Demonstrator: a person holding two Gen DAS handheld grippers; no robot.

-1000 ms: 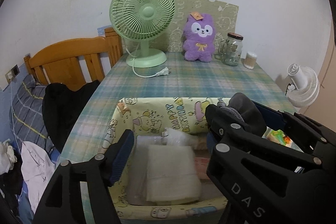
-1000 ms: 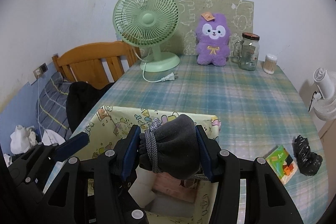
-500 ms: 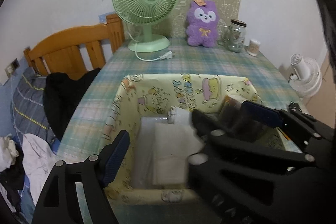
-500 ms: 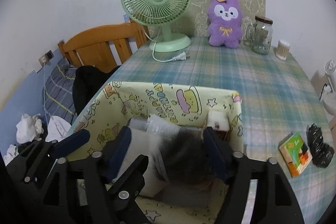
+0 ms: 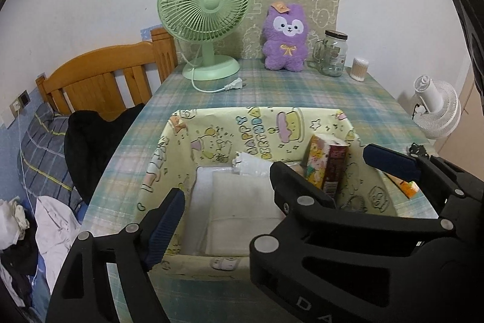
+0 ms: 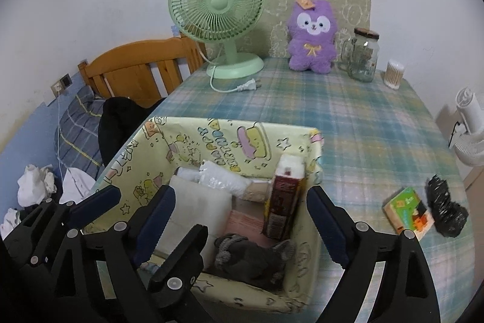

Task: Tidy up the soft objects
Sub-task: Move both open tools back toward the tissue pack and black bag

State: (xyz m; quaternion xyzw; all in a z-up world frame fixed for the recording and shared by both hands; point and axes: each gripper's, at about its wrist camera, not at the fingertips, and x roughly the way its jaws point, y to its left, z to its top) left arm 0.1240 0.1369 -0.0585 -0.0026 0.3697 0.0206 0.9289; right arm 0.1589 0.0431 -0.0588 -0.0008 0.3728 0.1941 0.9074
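A yellow cartoon-print fabric bin (image 6: pixel 230 138) (image 5: pixel 266 123) sits on the plaid table. A grey knit hat (image 6: pixel 254 259) lies in its near right corner, beside an upright tissue pack (image 6: pixel 284 196) (image 5: pixel 326 165), a folded white cloth (image 6: pixel 196 202) (image 5: pixel 242 208) and a white plastic-wrapped roll (image 6: pixel 220 177) (image 5: pixel 251 167). My right gripper (image 6: pixel 239 229) is open and empty just above the hat. My left gripper (image 5: pixel 272 186) is open and empty over the bin's left side. A purple plush toy (image 6: pixel 311 35) (image 5: pixel 284 38) sits at the table's far edge.
A green desk fan (image 6: pixel 217 11) with loose plug, a glass jar (image 6: pixel 363 53) and a cotton swab holder (image 6: pixel 393 73) stand at the back. A small colourful packet (image 6: pixel 408 211) and a crumpled black bag (image 6: pixel 444 208) lie right of the bin. A wooden headboard (image 5: pixel 106 77) and bedding are at the left.
My right gripper lowered the grey hat into the bin, opened and let it go. The hat now lies in the bin. Both grippers have pulled back a little.
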